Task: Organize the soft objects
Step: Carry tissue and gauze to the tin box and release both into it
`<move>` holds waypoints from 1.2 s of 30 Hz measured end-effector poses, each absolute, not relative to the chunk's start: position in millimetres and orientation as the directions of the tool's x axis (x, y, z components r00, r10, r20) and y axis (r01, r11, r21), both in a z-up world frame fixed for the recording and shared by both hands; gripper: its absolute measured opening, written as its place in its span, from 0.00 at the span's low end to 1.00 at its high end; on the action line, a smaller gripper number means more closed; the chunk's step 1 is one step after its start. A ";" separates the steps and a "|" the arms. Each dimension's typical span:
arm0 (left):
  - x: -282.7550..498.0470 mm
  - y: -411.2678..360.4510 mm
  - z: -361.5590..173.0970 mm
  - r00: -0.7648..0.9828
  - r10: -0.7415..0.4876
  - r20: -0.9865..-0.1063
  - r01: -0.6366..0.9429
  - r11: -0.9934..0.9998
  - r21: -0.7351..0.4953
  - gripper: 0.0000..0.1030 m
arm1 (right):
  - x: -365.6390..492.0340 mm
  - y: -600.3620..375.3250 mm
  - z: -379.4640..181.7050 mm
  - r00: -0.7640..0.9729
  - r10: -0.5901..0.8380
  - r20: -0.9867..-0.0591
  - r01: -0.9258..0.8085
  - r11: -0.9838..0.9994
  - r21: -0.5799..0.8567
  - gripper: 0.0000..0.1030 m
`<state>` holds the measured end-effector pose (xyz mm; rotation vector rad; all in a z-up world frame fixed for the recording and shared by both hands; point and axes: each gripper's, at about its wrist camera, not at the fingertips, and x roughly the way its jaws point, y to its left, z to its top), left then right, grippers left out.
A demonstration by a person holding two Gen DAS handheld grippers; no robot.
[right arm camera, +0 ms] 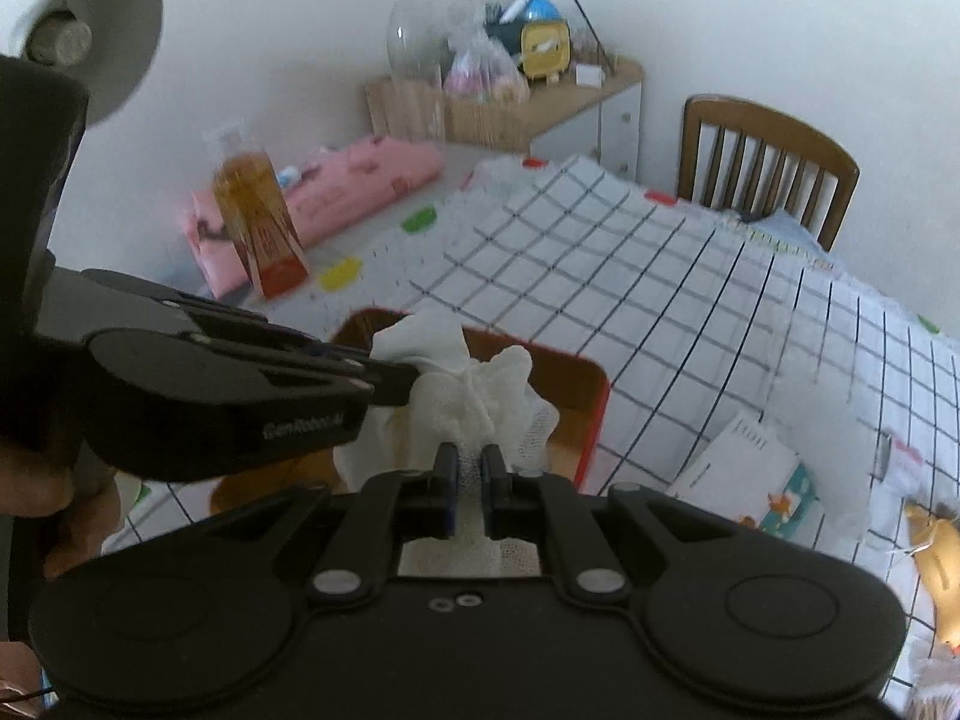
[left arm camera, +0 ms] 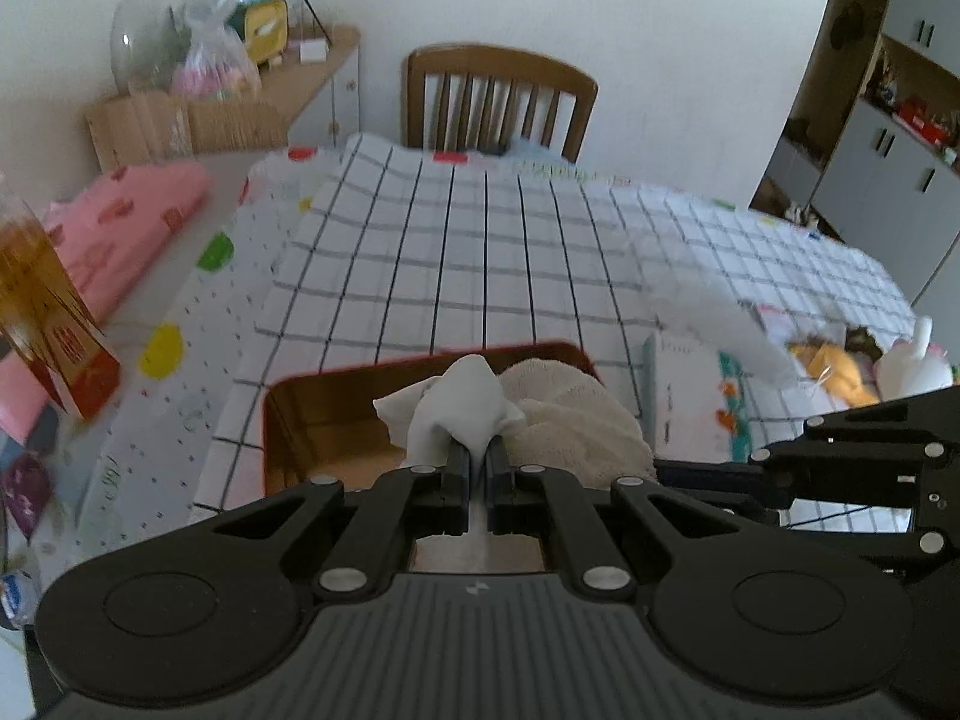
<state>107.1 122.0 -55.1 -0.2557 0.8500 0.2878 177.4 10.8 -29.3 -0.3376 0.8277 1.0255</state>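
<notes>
Wooden chair (left arm camera: 501, 99) pushed in at the far edge of the checked tablecloth (left arm camera: 456, 252). Left of that cloth, a pink folded blanket (left arm camera: 129, 228) and an amber bottle (right arm camera: 255, 213) in a clear box. Beyond the cloth's far left corner, a low cabinet (right arm camera: 594, 105) crowded with a yellow clock (right arm camera: 540, 48), glass jar (left arm camera: 141, 39) and bags.

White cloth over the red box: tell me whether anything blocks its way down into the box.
Nothing visible does. The white cloth, held by both hand-held grippers, hangs directly over the red box, whose visible interior looks open.
</notes>
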 end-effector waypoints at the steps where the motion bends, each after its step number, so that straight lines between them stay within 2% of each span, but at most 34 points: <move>1: 108.8 122.0 -58.7 0.624 0.137 -0.770 -0.344 0.932 -0.113 0.05 | 178.7 12.8 -33.0 0.257 0.611 -0.749 -0.856 0.504 0.118 0.07; 17: 128.7 139.8 -109.1 0.522 0.083 -0.849 -0.356 0.925 -0.129 0.05 | 187.1 38.3 -78.4 0.252 0.541 -0.803 -0.885 0.464 0.035 0.10; 25: 129.2 145.3 -114.2 0.513 0.089 -0.854 -0.367 0.922 -0.125 0.07 | 185.1 40.1 -82.4 0.234 0.550 -0.802 -0.902 0.431 0.032 0.20; 27: 128.6 145.5 -114.4 0.515 0.086 -0.853 -0.368 0.921 -0.129 0.07 | 185.3 37.8 -81.5 0.226 0.558 -0.798 -0.902 0.429 0.044 0.28; 30: 128.2 146.1 -114.0 0.518 0.087 -0.851 -0.372 0.919 -0.132 0.07 | 184.7 33.9 -78.9 0.228 0.570 -0.790 -0.899 0.435 0.055 0.33; 33: 127.0 146.0 -113.0 0.520 0.098 -0.849 -0.379 0.917 -0.126 0.17 | 184.5 29.2 -75.4 0.232 0.581 -0.780 -0.895 0.441 0.062 0.35; 35: 125.3 145.9 -111.5 0.524 0.107 -0.845 -0.382 0.917 -0.120 0.39 | 184.2 26.5 -73.4 0.231 0.585 -0.777 -0.895 0.440 0.066 0.38; 36: 124.3 146.2 -110.6 0.531 0.101 -0.841 -0.377 0.917 -0.128 0.41 | 183.7 24.9 -72.3 0.230 0.589 -0.775 -0.896 0.440 0.067 0.39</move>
